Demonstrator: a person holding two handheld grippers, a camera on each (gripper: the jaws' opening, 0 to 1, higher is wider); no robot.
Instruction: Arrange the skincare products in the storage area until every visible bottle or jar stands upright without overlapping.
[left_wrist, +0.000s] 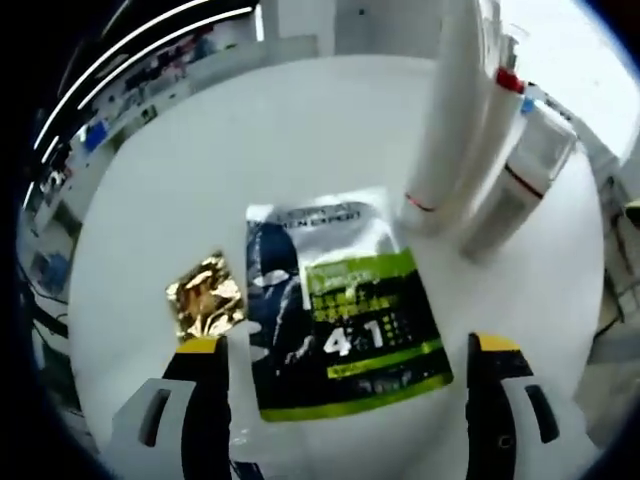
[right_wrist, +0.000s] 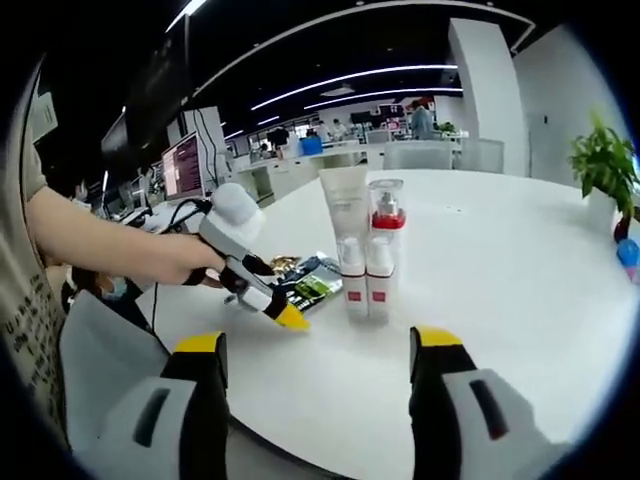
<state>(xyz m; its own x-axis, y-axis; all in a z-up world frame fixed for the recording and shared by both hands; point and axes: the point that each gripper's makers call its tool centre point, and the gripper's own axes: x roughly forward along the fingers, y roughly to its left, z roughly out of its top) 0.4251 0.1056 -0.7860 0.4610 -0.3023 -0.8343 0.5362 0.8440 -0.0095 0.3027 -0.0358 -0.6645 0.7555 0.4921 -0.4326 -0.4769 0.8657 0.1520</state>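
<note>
A flat sachet (left_wrist: 345, 312) with a green label lies on the white round table (left_wrist: 250, 150), right between the jaws of my open left gripper (left_wrist: 348, 350). A crumpled gold foil packet (left_wrist: 206, 296) lies beside its left edge. Several white bottles and tubes (left_wrist: 480, 140) with red trim stand upright in a tight cluster beyond the sachet. In the right gripper view the same cluster (right_wrist: 365, 255) stands mid-table, with the sachet (right_wrist: 312, 283) to its left under the left gripper (right_wrist: 270, 300), held by a person's hand. My right gripper (right_wrist: 318, 345) is open and empty, short of the bottles.
A potted plant (right_wrist: 605, 165) and a small blue item (right_wrist: 628, 255) sit at the table's right edge. Desks, monitors (right_wrist: 185, 165) and chairs fill the office behind. The person's arm (right_wrist: 100, 240) reaches in from the left.
</note>
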